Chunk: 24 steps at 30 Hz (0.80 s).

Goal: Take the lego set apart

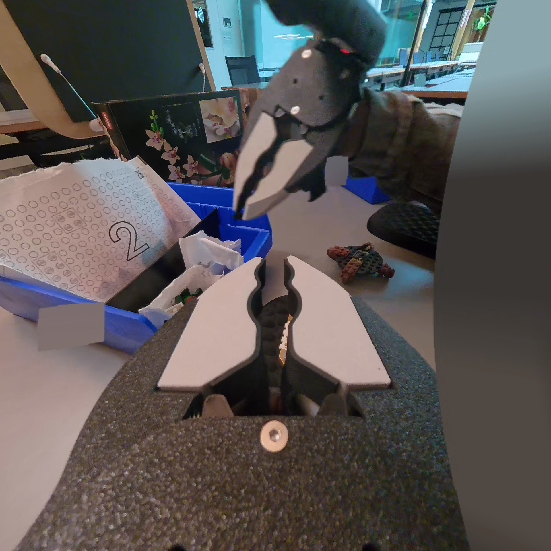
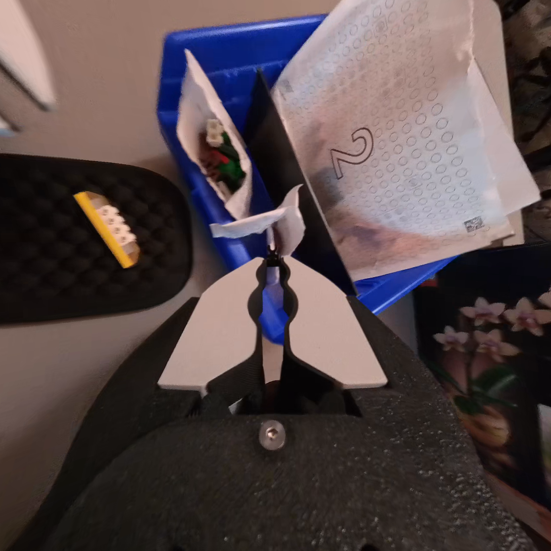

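My right gripper (image 2: 272, 262) is shut on a small black lego piece (image 2: 272, 258) and holds it over the blue bin (image 2: 208, 32). The left wrist view shows it (image 1: 241, 213) tilted down above the bin (image 1: 256, 238). A yellow and white lego piece (image 2: 107, 228) lies on a black dimpled pad (image 2: 44, 238). My left gripper (image 1: 274, 262) hovers above that pad with a narrow gap between its jaws and nothing in them. The piece (image 1: 284, 331) shows through the gap. A dark round lego assembly with brown bricks (image 1: 360, 264) lies on the table.
An open white paper bag with green, red and white pieces (image 2: 223, 158) sits in the bin, beside a large numbered paper bag (image 2: 402, 134). An orchid-printed box (image 1: 185, 134) stands behind the bin. A second blue bin (image 1: 366, 189), a black dimpled pad (image 1: 402, 226) and a person's sleeve (image 1: 402, 143) are at the right. The tips of one gripper are about 12 centimeters away from the tips of the other.
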Tool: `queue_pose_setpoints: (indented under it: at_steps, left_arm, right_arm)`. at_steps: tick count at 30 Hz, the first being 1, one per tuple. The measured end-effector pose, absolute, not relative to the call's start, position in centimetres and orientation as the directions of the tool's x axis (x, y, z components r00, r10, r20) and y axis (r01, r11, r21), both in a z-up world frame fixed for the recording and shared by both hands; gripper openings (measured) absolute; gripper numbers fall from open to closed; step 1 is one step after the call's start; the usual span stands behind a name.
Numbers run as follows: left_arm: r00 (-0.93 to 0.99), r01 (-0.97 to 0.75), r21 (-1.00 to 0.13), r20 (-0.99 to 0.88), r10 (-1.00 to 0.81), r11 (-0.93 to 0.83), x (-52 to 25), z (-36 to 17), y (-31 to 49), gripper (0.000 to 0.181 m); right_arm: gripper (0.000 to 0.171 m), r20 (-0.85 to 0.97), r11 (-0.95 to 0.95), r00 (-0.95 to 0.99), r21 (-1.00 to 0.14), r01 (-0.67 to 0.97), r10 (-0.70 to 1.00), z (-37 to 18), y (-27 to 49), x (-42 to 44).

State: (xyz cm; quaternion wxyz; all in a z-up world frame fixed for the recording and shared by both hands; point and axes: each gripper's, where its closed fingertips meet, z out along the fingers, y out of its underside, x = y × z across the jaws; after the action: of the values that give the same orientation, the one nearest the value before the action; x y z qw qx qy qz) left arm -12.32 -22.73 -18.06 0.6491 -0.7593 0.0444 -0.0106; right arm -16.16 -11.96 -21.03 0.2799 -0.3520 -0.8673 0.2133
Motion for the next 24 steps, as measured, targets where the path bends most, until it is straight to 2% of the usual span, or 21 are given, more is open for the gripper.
queue_pose_setpoints:
  at_steps: [3, 10, 15, 19, 24]
  left_arm:
    - [0.996, -0.061, -0.986, -0.050, -0.076, -0.152, -12.4, -18.0, -22.9, 0.011]
    - [0.994, -0.066, -0.986, -0.052, -0.094, -0.151, -12.2, -18.2, -22.9, 0.011]
    - [0.995, -0.060, -0.987, -0.048, -0.086, -0.147, -12.5, -18.2, -23.0, 0.011]
    - [0.995, -0.061, -0.986, -0.047, -0.091, -0.154, -12.4, -18.5, -22.9, 0.011]
    - [0.988, -0.067, -0.983, -0.041, -0.147, -0.172, -10.9, -18.9, -21.8, 0.011]
  right_arm:
    - [0.008, 0.367, 0.709, -0.620, -0.501, 0.496, 0.693, -22.2, -11.6, -18.1]
    - [0.013, 0.379, 0.731, -0.630, -0.440, 0.522, 0.678, -23.3, -11.1, -19.3]
    - [0.015, 0.382, 0.713, -0.610, -0.480, 0.511, 0.694, -22.0, -11.2, -18.5]
    - [0.022, 0.265, 0.666, -0.647, -0.541, 0.513, 0.715, -21.9, -11.8, -13.6]
    - [0.026, 0.075, 0.592, -0.674, -0.555, 0.584, 0.735, -25.2, -11.4, -4.4]
